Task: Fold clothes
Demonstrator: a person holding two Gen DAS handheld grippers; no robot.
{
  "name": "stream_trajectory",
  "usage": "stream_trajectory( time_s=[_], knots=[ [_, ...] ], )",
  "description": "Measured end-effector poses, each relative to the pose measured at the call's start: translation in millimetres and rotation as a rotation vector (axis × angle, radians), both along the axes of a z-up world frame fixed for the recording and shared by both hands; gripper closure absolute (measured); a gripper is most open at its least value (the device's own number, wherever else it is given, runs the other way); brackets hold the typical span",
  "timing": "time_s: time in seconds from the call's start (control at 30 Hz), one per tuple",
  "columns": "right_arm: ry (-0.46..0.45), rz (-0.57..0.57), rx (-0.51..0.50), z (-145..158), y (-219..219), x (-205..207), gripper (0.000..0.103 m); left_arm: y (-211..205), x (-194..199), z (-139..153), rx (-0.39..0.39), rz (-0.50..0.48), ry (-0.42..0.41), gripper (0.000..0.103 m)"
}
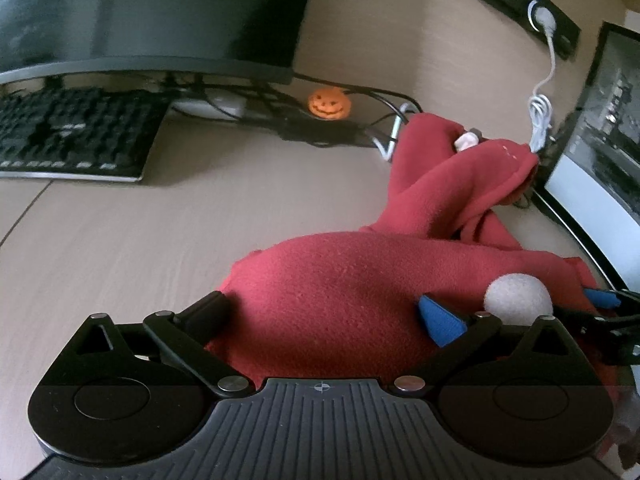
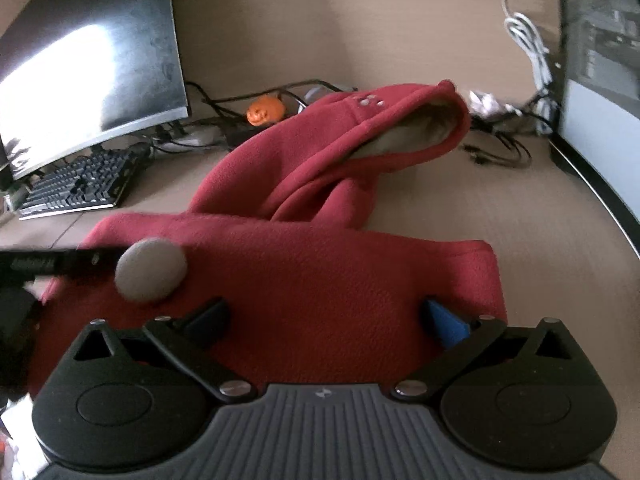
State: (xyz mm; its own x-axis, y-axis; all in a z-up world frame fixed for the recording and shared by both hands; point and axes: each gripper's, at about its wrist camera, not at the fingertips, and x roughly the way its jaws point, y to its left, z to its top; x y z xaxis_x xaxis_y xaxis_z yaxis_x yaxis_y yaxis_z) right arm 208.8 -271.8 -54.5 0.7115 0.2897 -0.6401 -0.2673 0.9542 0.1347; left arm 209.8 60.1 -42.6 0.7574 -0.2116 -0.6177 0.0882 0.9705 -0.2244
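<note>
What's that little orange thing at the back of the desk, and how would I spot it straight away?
Start at the big dark monitor on the left of the desk. Follow its lower edge right to the tangle of black cables by the wall, just beyond the red fleece hoodie. There sits the small pumpkin figure: the only orange object, round, with a carved grin.

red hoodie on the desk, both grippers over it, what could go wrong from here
1. The hood reaches toward the cables and the pumpkin figure at the back of the desk; dragging or flipping the red hoodie could snag or knock them.
2. The right gripper and left gripper work close together, both open wide, so they might collide.
3. The thick fleece may bunch, and the pom-pom could get caught in the fold.
</note>
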Motion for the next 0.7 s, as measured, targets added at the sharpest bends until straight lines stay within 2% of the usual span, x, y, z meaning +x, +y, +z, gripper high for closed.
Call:
stream_trajectory(
  time_s=[0.07, 0.17, 0.23, 0.27, 0.33, 0.4, 0.47, 0.53, 0.6, 0.67, 0.7],
  knots=[
    [0.005, -0.009, -0.021, 1.8, 6.0, -8.8, 0.0, 5.9, 11.7, 3.1, 0.006, -0.015, 0.004, 0.0],
    [0.005, 0.026, -0.023, 19.3, -1.0, -14.6, 0.0, 14.5, 22.3, 12.5, -0.006, 0.016, 0.022, 0.0],
    [-0.026, 0.031, -0.002, 38.3, -15.6, -19.2, 0.0, 23.0, 14.2, 24.6, -0.092, 0.058, 0.042, 0.0],
    [-0.073, -0.001, -0.013, 48.9, -26.1, -22.1, 0.0, 27.6, 7.1, 31.7, -0.151, 0.07, 0.049, 0.0],
    [-0.14, -0.075, -0.096, 59.8, -41.4, -20.0, 0.0, 27.0, -14.8, 47.0, -0.251, 0.047, 0.043, 0.0],
    [-0.139, -0.117, -0.21, 52.0, -54.9, -4.4, 0.0, 16.6, -37.6, 59.0, -0.303, 0.006, 0.03, 0.0],
    [-0.082, -0.135, -0.305, 30.0, -62.5, 16.4, 0.0, 2.2, -55.6, 64.7, -0.336, -0.04, 0.028, 0.0],
    [-0.017, -0.121, -0.341, 6.0, -61.1, 30.7, 0.0, -13.5, -69.4, 65.9, -0.367, -0.086, 0.04, 0.0],
    [-0.011, -0.135, -0.345, -3.7, -58.3, 33.4, 0.0, -23.4, -79.4, 66.8, -0.379, -0.118, 0.042, 0.0],
    [-0.03, -0.148, -0.344, -5.1, -55.4, 30.2, 0.0, -24.7, -87.8, 76.3, -0.292, -0.08, -0.017, 0.0],
    [-0.035, -0.151, -0.339, -5.8, -55.7, 29.2, 0.0, -21.0, -92.1, 83.0, -0.226, -0.034, -0.06, 0.0]
  ],
)
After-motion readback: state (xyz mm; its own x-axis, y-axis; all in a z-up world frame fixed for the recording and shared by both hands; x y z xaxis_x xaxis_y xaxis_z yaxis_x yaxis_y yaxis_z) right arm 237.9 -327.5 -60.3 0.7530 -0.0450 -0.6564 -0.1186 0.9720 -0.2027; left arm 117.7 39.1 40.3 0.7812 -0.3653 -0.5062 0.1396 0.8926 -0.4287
